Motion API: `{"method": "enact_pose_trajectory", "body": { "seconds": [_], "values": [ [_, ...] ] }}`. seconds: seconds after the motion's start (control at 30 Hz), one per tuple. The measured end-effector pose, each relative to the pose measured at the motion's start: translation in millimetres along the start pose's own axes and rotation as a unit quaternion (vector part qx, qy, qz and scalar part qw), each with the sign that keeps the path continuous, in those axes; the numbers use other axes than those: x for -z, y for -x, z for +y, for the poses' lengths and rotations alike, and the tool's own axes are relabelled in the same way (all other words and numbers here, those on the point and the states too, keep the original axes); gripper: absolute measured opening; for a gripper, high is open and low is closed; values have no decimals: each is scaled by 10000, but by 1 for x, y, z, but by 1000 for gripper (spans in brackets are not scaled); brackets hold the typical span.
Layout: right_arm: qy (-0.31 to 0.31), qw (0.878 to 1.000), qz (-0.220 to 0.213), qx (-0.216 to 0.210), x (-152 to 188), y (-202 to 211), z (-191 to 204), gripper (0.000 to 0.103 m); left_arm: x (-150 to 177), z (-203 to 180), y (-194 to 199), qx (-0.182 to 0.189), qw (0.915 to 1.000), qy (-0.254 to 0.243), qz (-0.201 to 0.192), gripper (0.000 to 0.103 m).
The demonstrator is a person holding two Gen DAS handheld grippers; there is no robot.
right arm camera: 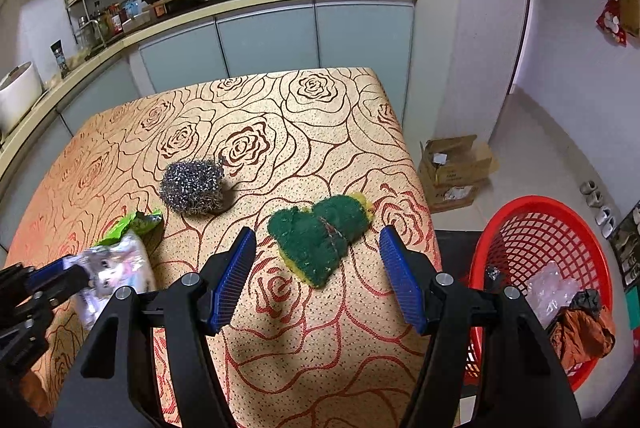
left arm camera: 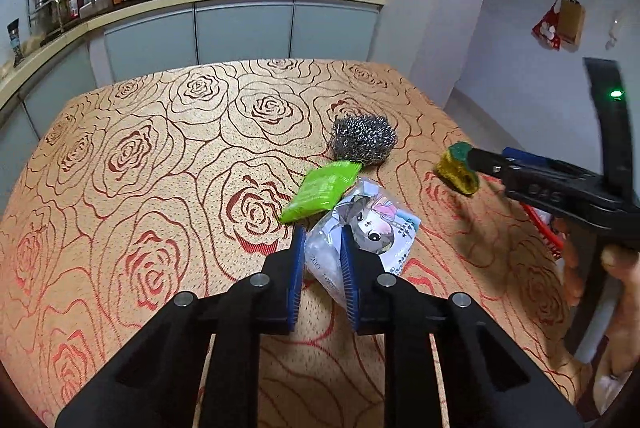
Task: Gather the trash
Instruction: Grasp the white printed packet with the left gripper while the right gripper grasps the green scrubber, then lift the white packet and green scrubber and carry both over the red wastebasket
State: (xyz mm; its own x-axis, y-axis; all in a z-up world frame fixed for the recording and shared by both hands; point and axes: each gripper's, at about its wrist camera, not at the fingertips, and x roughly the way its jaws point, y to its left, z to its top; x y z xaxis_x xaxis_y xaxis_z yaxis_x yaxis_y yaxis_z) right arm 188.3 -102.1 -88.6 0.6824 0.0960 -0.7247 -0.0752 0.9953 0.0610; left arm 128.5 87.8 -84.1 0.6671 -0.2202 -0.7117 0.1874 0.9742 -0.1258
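Note:
My left gripper point(left arm camera: 322, 234) is shut on a white cartoon-printed packet point(left arm camera: 368, 228), which also shows in the right wrist view point(right arm camera: 116, 268). A green wrapper point(left arm camera: 320, 189) lies just beyond it, and a steel wool ball point(left arm camera: 363, 139) sits farther back. A worn green-and-yellow sponge point(right arm camera: 322, 238) lies on the table. My right gripper point(right arm camera: 318, 238) is open with a finger on either side of the sponge, just above it. In the left wrist view the right gripper point(left arm camera: 466, 163) hides part of the sponge point(left arm camera: 456, 171).
A rose-patterned cloth covers the table point(right arm camera: 280, 348). A red plastic basket point(right arm camera: 540, 211) holding several pieces of trash stands on the floor to the right of the table. A cardboard box point(right arm camera: 456, 167) sits on the floor beyond it. Kitchen counter and cabinets point(left arm camera: 240, 31) lie behind.

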Motion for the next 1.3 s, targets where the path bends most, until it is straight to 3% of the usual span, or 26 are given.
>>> {"method": "enact_pose_trajectory", "body": {
  "seconds": [0.33, 0.57, 0.63, 0.77, 1.0, 1.3],
  "values": [
    [122, 9998, 174, -9, 0, -15, 10, 62, 10, 2, 33, 53, 9998, -85, -157, 17],
    [112, 9993, 358, 58, 2, -29, 10, 62, 6, 8, 49, -123, 9993, -71, -356, 17],
    [109, 9991, 403, 76, 4, -33, 9, 59, 5, 13, 51, -166, 9991, -22, -393, 17],
    [144, 9984, 542, 72, 6, -39, 8, 42, 2, 19, 53, -268, 9986, 26, -448, 17],
    [265, 9985, 475, 81, 9, -36, 7, 30, 0, 27, 53, -343, 9983, 106, -468, 17],
    [392, 9991, 138, 60, 7, -6, 12, 27, -4, 28, 56, -436, 9975, 136, -538, 17]
  ]
}}
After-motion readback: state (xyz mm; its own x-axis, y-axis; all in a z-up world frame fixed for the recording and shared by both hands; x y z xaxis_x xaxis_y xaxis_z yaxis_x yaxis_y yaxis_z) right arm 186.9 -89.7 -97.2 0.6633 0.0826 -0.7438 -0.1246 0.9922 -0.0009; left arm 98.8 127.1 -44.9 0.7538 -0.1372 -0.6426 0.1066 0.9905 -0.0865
